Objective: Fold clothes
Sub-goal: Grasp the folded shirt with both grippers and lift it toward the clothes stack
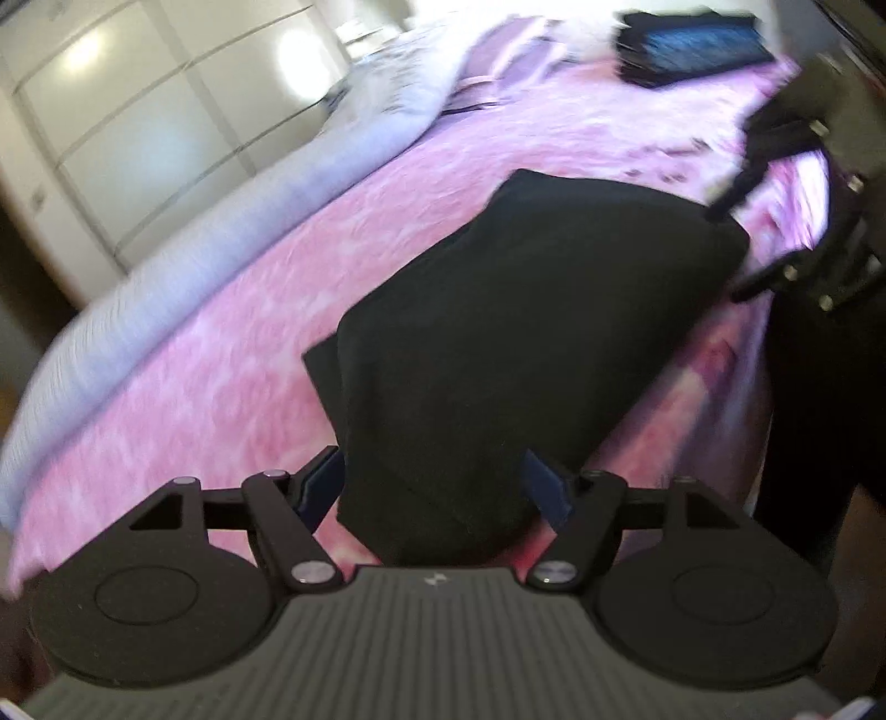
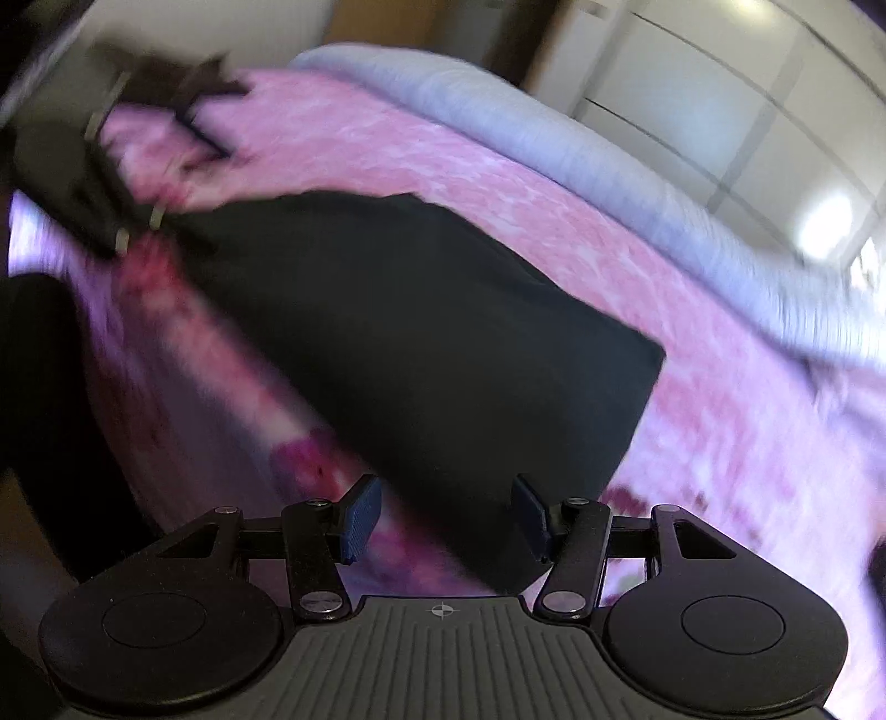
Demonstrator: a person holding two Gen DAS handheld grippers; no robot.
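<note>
The black garment [image 1: 515,327] lies folded on the pink bedspread [image 1: 221,343], close to the bed's near edge. The left gripper [image 1: 434,493] is spread wide, its fingers straddling one end of the cloth (no grip visible). The right gripper [image 2: 446,518] is likewise wide open at the opposite end, empty.

Blurred dark item [image 1: 692,47] beyond garment [image 1: 526,332]
</note>
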